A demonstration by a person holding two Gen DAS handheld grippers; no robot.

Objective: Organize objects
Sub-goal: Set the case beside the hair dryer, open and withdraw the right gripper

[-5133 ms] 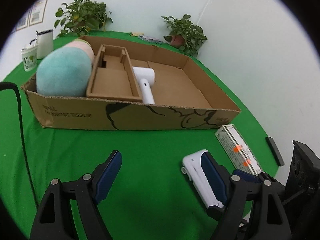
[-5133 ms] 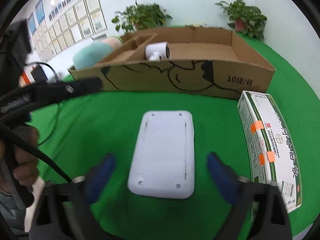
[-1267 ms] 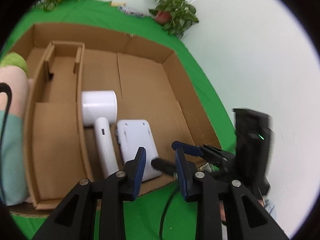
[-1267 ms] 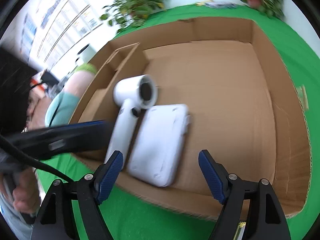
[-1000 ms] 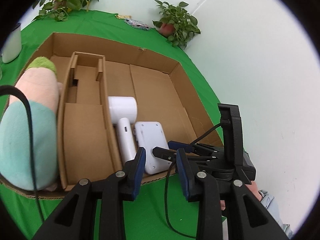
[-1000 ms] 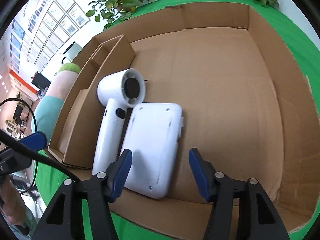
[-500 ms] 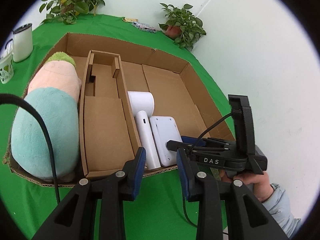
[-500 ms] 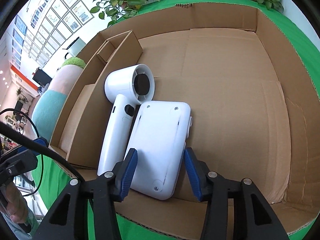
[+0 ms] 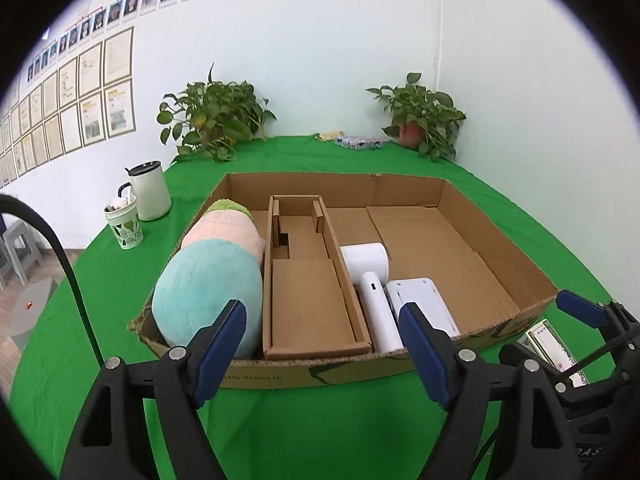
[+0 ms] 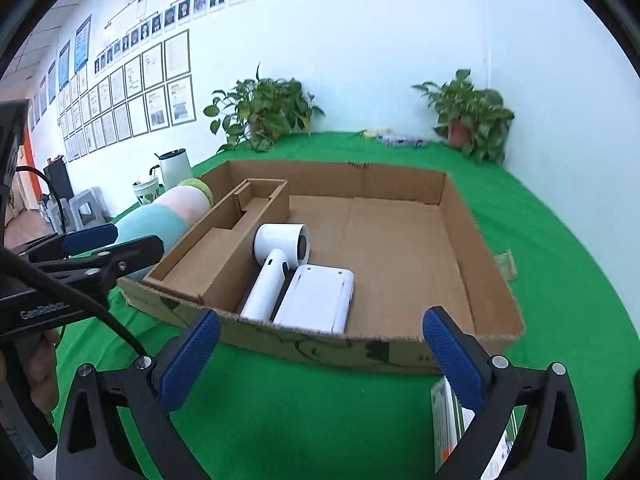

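A shallow cardboard box (image 9: pixel 320 372) (image 10: pixel 360 348) lies on the green cloth. Inside it, from left to right, are a pastel plush toy (image 9: pixel 208 276), a cardboard insert (image 9: pixel 308 280), a white hair dryer (image 9: pixel 372 280) (image 10: pixel 276 264) and a flat white device (image 9: pixel 420 300) (image 10: pixel 320 296) lying right against the dryer's handle. My left gripper (image 9: pixel 320 332) hovers in front of the box's near wall, its jaws opening with nothing between them. My right gripper (image 10: pixel 320 332) is also back from the box, jaws opening and empty. A white-and-green carton (image 9: pixel 554 348) (image 10: pixel 448 412) lies beside the box's right corner.
A white mug (image 9: pixel 150 190) and a patterned cup (image 9: pixel 125 226) stand on the cloth left of the box. Two potted plants (image 9: pixel 212 120) (image 9: pixel 420 116) sit at the far table edge by the wall. The right half of the box floor (image 10: pixel 400 248) is bare.
Both grippers have pulled back out of the box and tilted up, and their jaws have spread wide. The white device stays in the box beside the hair dryer.
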